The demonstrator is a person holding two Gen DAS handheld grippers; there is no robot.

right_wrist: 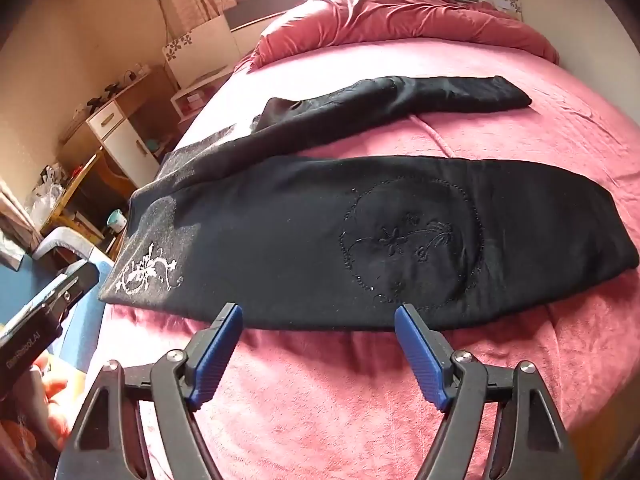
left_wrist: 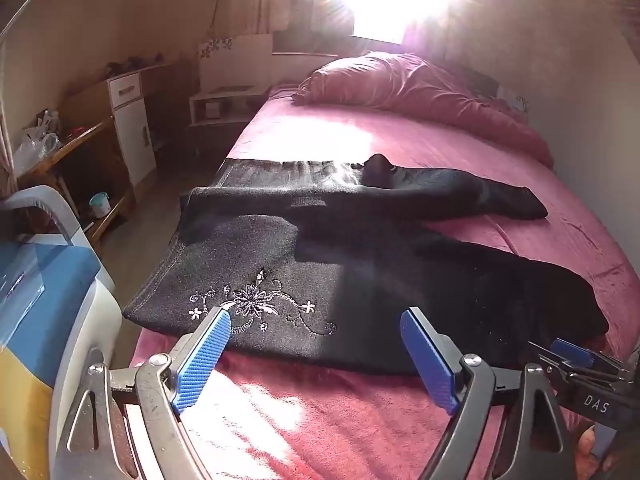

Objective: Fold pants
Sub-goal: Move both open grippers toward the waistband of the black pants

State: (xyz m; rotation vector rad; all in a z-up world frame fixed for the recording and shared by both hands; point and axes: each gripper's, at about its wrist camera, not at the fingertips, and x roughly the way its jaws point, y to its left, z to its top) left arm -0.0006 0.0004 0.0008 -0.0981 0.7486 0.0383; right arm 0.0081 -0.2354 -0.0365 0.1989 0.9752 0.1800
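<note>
Black pants (left_wrist: 360, 280) lie spread flat on a pink bed (left_wrist: 320, 420), waistband at the left bed edge, legs pointing right and splayed apart. White floral embroidery (left_wrist: 256, 304) marks the near hip. My left gripper (left_wrist: 316, 328) is open and empty, just above the near edge of the hip. My right gripper (right_wrist: 320, 320) is open and empty at the near edge of the near leg (right_wrist: 400, 240), beside a stitched black flower patch (right_wrist: 412, 240). The far leg (right_wrist: 400, 96) lies apart. The right gripper also shows in the left wrist view (left_wrist: 572, 352).
A pink pillow and bunched duvet (left_wrist: 420, 88) lie at the head of the bed. Left of the bed are a blue and white appliance (left_wrist: 48, 300), a wooden shelf (left_wrist: 80, 152) and a white cabinet (left_wrist: 132, 136). Strong window glare fills the top of the left wrist view.
</note>
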